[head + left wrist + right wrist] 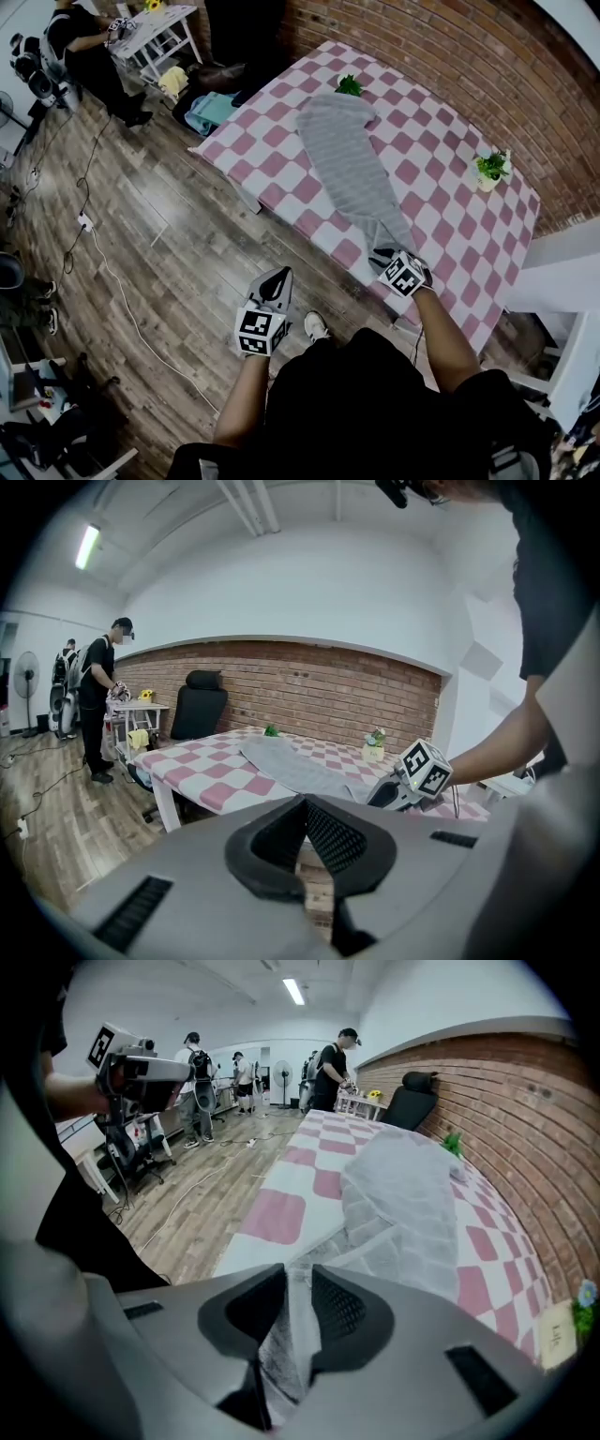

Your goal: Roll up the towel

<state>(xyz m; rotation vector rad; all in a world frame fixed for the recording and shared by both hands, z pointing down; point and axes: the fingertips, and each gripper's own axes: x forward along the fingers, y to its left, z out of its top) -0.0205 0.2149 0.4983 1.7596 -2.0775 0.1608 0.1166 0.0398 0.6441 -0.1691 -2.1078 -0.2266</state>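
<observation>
Hiding towel end, seemingly pinched: right gripper

The table, draped in a pink-and-white checked cloth, stands on the wooden floor. A grey towel lies stretched from near the tabletop's far edge to its near edge. A small green plant sits just beyond the towel's far end, and a potted plant stands toward the far right corner.

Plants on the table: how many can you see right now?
2. One small green plant sits at the far end of the table, just past the towel; the other, a potted plant, stands near the edge by the brick wall. None seems hidden.
</observation>
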